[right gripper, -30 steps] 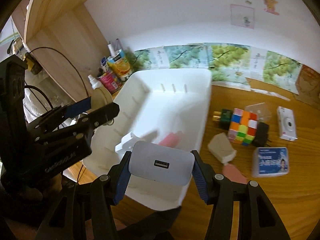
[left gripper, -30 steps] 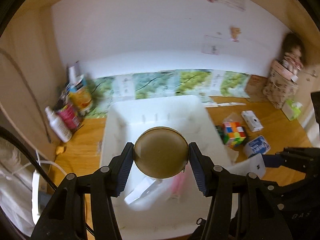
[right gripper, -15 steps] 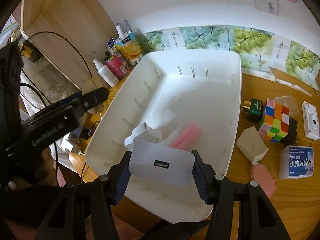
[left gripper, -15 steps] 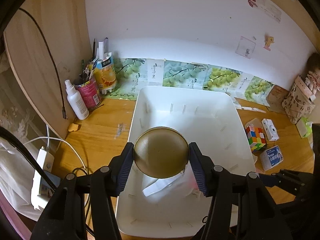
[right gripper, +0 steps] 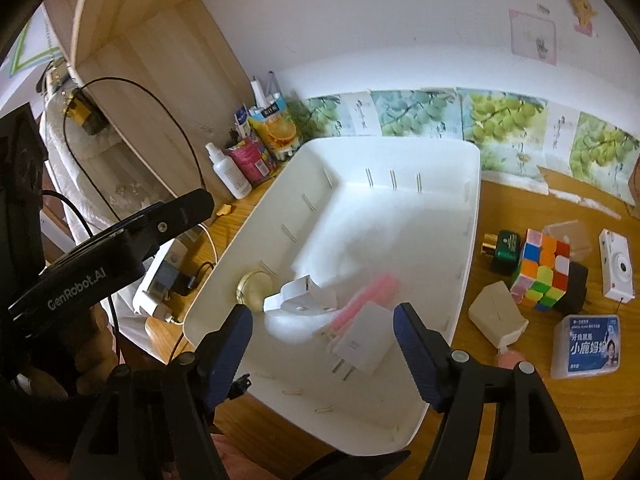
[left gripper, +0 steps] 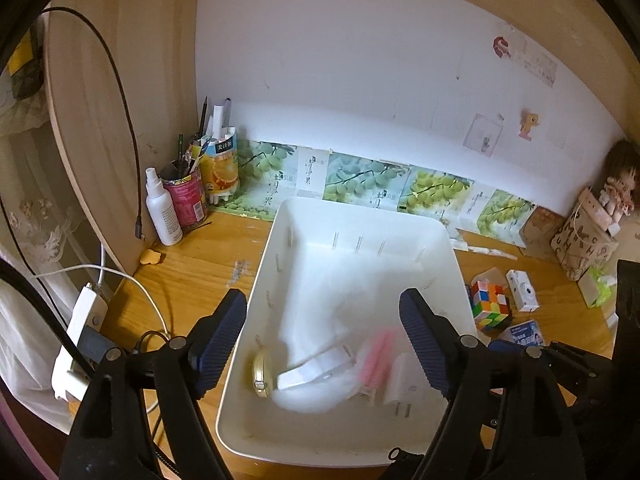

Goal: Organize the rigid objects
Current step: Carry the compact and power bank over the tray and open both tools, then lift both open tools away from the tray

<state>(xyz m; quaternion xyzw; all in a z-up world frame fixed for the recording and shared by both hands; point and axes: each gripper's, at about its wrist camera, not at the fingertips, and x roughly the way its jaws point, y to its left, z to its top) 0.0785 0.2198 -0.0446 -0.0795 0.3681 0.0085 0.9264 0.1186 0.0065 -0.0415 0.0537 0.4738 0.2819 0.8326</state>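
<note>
Both claws just opened, now empty: left claw (left gripper: pixel 322 328) dropped gold tin (left gripper: pixel 261 374), right claw (right gripper: pixel 322 334) dropped charger (right gripper: pixel 362 344) into bin (left gripper: pixel 360 224).

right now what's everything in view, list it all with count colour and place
bin: 1, white, centre of desk
round tin: 1, gold, in bin, near left wall
chargers: 2, white, in bin near front
pink item: 1, pink, in bin between chargers
puzzle cube: 1, multicolour, desk right of bin
camera: 1, white, right of cube
floss box: 1, blue-white, front right
spray bottle: 1, white, back left
left hand-held gripper: 1, black, open over bin
right hand-held gripper: 1, black, open over bin
</note>
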